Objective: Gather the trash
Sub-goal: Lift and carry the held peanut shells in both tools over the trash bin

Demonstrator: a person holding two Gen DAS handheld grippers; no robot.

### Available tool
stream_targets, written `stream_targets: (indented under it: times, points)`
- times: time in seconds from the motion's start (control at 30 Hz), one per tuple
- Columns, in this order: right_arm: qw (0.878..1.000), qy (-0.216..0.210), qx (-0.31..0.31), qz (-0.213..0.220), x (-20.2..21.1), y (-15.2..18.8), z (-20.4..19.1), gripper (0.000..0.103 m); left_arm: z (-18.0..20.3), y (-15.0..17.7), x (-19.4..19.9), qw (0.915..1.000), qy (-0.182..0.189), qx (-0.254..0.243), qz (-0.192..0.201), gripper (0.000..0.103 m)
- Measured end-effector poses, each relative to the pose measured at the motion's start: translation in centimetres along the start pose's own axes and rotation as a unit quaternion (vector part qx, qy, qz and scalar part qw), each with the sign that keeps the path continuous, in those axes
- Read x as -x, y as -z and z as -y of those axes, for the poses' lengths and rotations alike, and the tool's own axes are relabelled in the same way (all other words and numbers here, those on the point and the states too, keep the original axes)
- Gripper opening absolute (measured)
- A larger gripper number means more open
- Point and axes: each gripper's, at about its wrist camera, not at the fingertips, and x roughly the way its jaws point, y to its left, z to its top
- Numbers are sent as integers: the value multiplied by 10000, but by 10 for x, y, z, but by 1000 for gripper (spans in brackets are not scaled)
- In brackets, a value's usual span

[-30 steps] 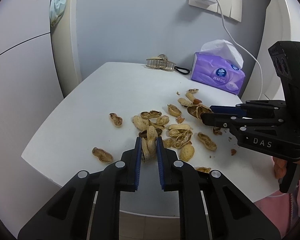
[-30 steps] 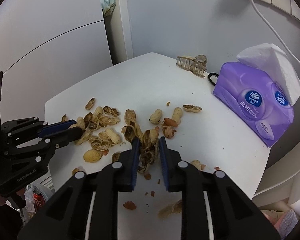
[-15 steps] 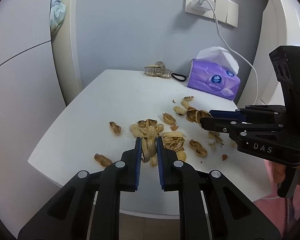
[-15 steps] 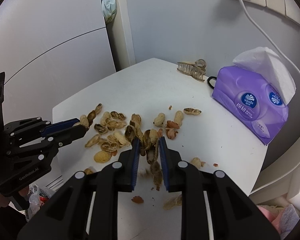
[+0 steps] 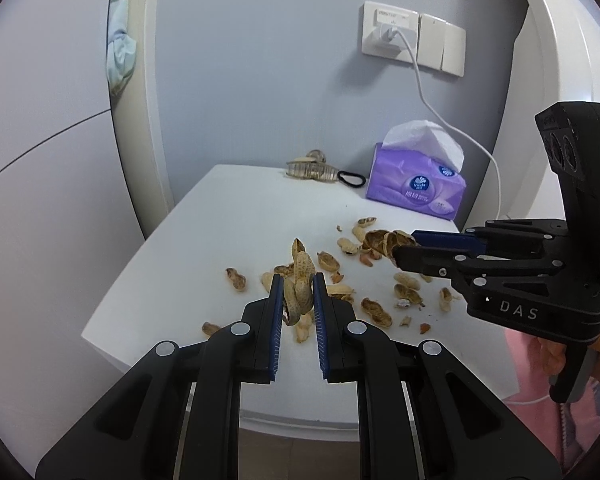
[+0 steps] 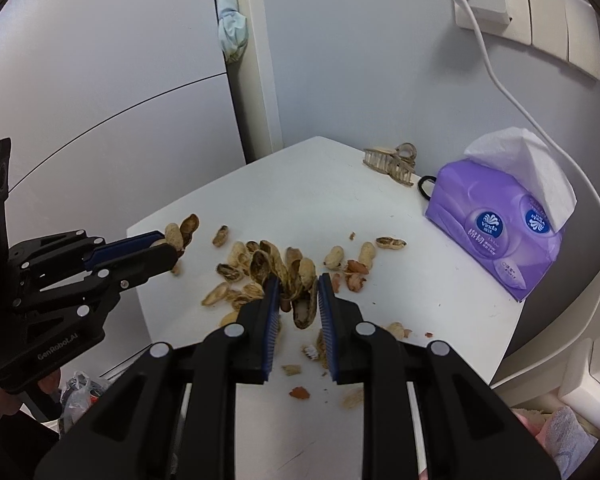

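Both grippers have risen since a second ago, each carrying its catch up off the white table (image 5: 228,216), so the tabletop and the scattered shells now sit lower and smaller in both views. On the left gripper (image 5: 296,292), the blue pads are nearly closed on a clump of peanut shells (image 5: 300,280), which stands upright between them and pokes out above the tips, clear of the table. From the other side, that gripper (image 6: 168,252) shows a shell sticking out at its tip. On the right gripper (image 6: 298,296), the jaws are likewise almost together, pinching a second bunch of shells (image 6: 300,288), some pale and whole, some dark and split open, with one half hanging below the pads. In the left view, that gripper (image 5: 400,248) reaches in from the right with broken shell at its tip, and a hand (image 5: 560,356) grips its handle. More loose shells (image 6: 236,280) lie strewn over the middle of the table, with reddish skins and crumbs near its front edge. At the back, a purple tissue box (image 6: 496,232) holds white tissue pulled up through its top. Beside it lie a black hair tie (image 5: 352,179) and a tan hair clip (image 5: 310,170). Below the table's left edge, a crumpled plastic bag (image 6: 76,390) holds something red; its contents are otherwise too hidden to tell.
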Motion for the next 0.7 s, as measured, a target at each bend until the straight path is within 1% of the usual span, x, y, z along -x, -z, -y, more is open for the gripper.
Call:
stream_targets:
  times: [0.2,0.4,0.7]
  points:
    - [9999,-117,76,79,8,-3,-17,21,-5,2,20,9999,-77,27,66,13]
    - [9993,-291,204,130,16,-5,-44,21,-15,7,47,9995,-213,107,187,13]
    - [9962,-689,504,190,18,-4,-107,21,-49,30,98,9973,-587,347,270,13]
